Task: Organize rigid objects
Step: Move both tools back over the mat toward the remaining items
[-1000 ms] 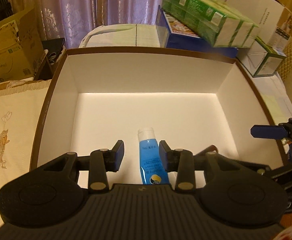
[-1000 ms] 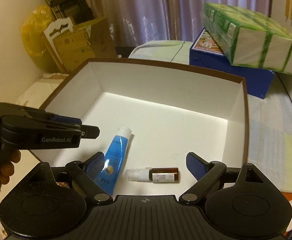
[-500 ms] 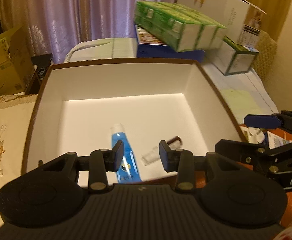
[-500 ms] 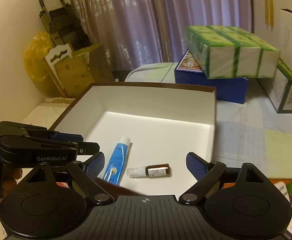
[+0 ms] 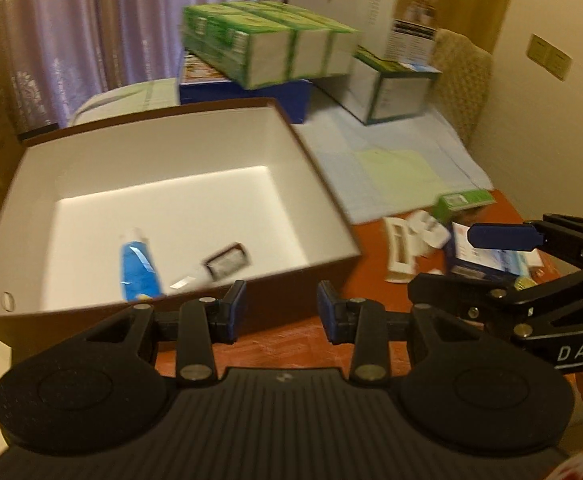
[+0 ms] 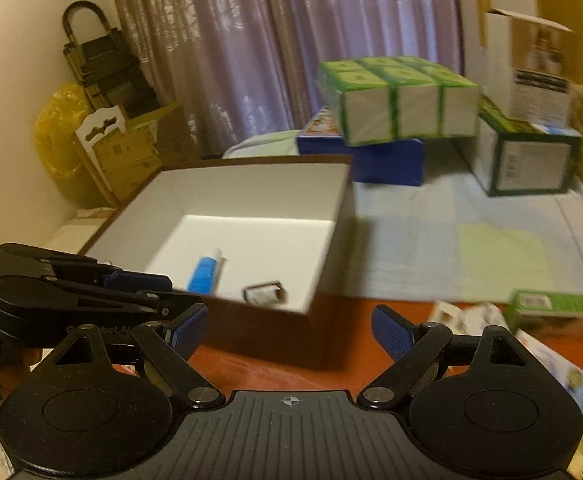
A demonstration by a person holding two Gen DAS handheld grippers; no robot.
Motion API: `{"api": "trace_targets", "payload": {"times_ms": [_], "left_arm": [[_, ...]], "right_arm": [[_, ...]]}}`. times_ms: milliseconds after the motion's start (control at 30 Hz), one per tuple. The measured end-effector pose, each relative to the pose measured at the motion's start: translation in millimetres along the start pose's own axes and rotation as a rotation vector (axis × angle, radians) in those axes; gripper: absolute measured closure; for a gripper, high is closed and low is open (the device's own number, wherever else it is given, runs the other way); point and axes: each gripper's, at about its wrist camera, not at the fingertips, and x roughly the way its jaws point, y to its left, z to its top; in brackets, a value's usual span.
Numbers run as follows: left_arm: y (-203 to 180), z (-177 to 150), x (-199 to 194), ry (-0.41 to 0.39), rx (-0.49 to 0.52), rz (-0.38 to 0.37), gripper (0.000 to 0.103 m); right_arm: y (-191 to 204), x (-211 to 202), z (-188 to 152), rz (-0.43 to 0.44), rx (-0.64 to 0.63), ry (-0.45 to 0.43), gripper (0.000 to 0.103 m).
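The big box (image 5: 323,196) sits on the left, brown outside and white inside. Two things already lie in it: a blue tube (image 5: 139,268) on the left and a small brown bottle (image 5: 227,262) just beside it on the right. So I think two things are put away and the job is only partly done.

To the right of the box, on the red-brown surface (image 5: 367,248), more small things wait. There is a white packet (image 5: 399,248), a little green box (image 6: 551,306) and some other small packs that are too blurry to name. These seem to be left to do.

The left gripper (image 5: 281,310) has its fingers (image 5: 233,312) a narrow way apart, with nothing between them. It hangs over the surface in front of the box. The right gripper (image 6: 289,328) has its fingers (image 6: 389,330) wide apart and also holds nothing. It looks like both are ready to go and get the next thing.

Writing: the side of the right gripper shows the letters "DAS". The words on the other gripper and on the packs are too blurry to read.
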Motion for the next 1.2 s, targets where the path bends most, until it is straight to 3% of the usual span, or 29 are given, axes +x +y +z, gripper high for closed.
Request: {"api": "trace_targets", "payload": {"times_ms": [533, 900, 1200], "left_arm": [[-110.8, -19.9, 38.9, 0.115, 0.14, -0.132, 0.07], [-146.2, -20.4, 67.3, 0.141, 0.191, -0.161, 0.07], [-157.5, -22.0, 98.1, 0.13, 0.208, -0.157, 0.07]], "right_arm": [[-95.3, -77.2, -58.9, -0.175, 0.178, 0.02, 0.017], [-153.2, -109.9, -94.3, -0.315, 0.318, 0.038, 0.017], [-178.6, -96.5, -110.8, -0.379, 0.326, 0.076, 0.018]]}}
